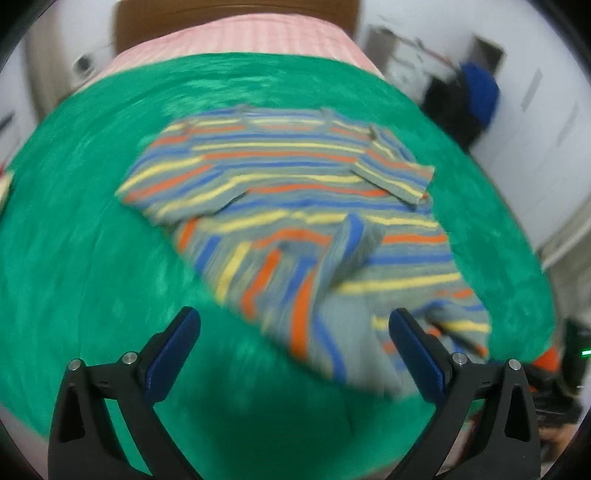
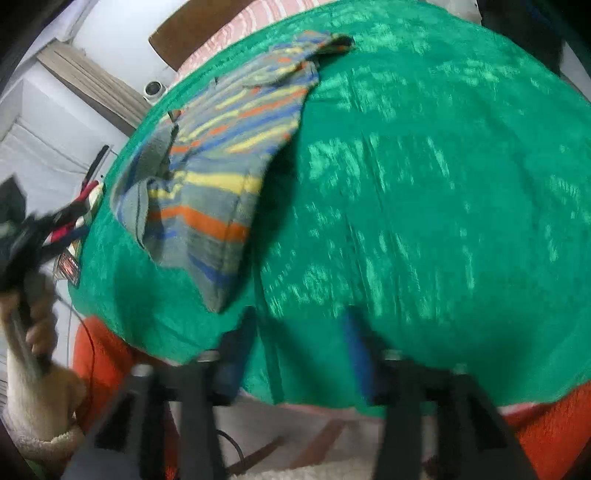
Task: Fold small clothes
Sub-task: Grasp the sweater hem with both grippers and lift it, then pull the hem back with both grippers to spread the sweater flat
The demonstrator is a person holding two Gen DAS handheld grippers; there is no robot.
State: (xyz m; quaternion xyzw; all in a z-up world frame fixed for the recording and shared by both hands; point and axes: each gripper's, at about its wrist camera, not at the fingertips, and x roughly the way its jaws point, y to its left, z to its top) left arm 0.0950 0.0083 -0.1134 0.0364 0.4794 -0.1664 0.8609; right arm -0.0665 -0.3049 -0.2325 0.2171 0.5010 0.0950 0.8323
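A wide green textured cloth (image 1: 74, 229) covers the table and fills most of both views; at its far edge a pink striped cover (image 1: 236, 37) shows from under it, with a brown wooden board (image 1: 236, 9) behind that. On the green cloth lies the small striped shirt (image 1: 280, 173), grey knitted fabric with orange, yellow and blue stripes. In the left wrist view its neck points to the far side, one short sleeve is folded over the body on the right, and the lower part near the camera is bunched and turned over, so the stripes there run almost upright. In the right wrist view the same shirt (image 2: 221, 155) lies on the left part of the cloth, with its near corner raised a little. The left tongs (image 1: 295, 347), black with blue pads, stand wide apart with nothing clamped; the lower hem of the shirt is just beside the right pad, but the blur does not let one tell if they touch. The right tongs (image 2: 299, 350) are blurred, partly apart, over the near edge of the green cloth, with no garment between them. At the left border of the right wrist view a hand (image 2: 37, 317) in a cream fleece sleeve grips a dark handle.
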